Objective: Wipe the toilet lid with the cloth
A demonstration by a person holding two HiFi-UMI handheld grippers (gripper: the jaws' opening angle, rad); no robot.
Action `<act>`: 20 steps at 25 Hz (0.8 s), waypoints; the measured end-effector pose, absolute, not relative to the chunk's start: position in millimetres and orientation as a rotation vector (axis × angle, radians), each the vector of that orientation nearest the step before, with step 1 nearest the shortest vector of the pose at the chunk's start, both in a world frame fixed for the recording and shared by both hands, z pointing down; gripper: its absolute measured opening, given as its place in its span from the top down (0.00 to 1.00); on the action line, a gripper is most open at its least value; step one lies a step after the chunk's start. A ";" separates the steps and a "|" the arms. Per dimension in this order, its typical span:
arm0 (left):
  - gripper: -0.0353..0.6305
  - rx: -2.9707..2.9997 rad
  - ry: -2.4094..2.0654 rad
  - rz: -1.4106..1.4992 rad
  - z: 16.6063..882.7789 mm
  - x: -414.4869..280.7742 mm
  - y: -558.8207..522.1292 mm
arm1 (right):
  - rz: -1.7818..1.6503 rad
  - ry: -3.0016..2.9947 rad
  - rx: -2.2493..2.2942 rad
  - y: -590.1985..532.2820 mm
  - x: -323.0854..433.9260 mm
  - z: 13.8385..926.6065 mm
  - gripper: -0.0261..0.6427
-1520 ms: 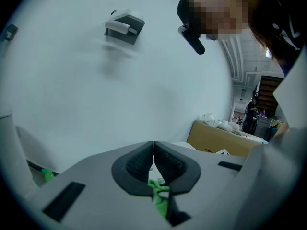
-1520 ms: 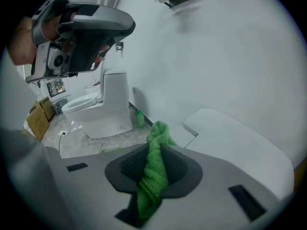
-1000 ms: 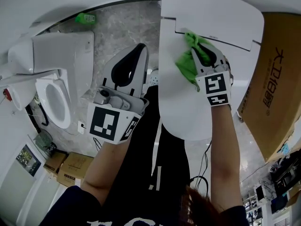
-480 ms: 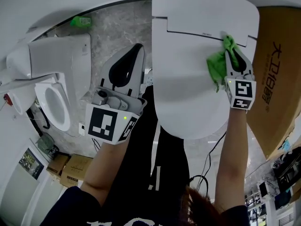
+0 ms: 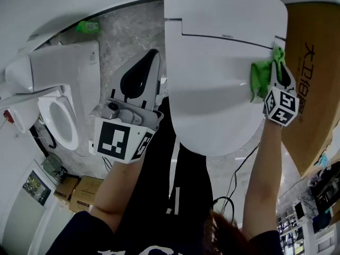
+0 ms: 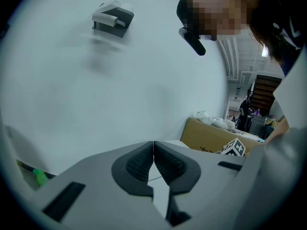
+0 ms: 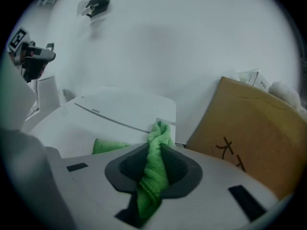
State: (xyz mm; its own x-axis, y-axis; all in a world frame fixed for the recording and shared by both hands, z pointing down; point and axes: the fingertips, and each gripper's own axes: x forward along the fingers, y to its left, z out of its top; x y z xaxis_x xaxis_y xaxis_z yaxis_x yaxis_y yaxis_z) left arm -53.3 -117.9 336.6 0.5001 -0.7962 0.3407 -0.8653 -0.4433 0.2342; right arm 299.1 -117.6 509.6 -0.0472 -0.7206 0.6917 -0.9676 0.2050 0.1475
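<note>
1. Your right gripper (image 7: 153, 163) is clamped tight on the bunched green microfibre cloth (image 7: 154, 178), at the right edge of the glossy white plastic toilet lid (image 5: 212, 84), upper centre of the head view.
2. Press the cloth flat and sweep overlapping strokes down the lid.
3. Your left gripper (image 6: 153, 159) is closed on nothing, centre-left, clear of the lid.

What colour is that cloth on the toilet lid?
The cloth is bright green, clearest in the right gripper view.
</note>
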 end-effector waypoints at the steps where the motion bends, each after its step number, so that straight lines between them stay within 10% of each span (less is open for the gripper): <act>1: 0.91 2.372 -1.380 0.253 336.6 -52.7 -117.4 | 0.491 -1.814 1.589 -116.4 301.3 509.7 0.83; 20: 0.91 2.345 -1.409 0.235 338.3 -63.1 -113.1 | 0.624 -1.719 1.801 -98.8 288.8 509.6 0.83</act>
State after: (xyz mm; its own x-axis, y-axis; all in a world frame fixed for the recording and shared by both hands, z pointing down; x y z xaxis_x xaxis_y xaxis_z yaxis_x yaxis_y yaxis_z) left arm -63.1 -113.1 338.3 0.4794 -0.8097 0.3384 -0.8757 -0.4164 0.2443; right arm 288.8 -98.8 509.6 0.0660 -0.7322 0.6779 -0.9966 -0.0142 0.0816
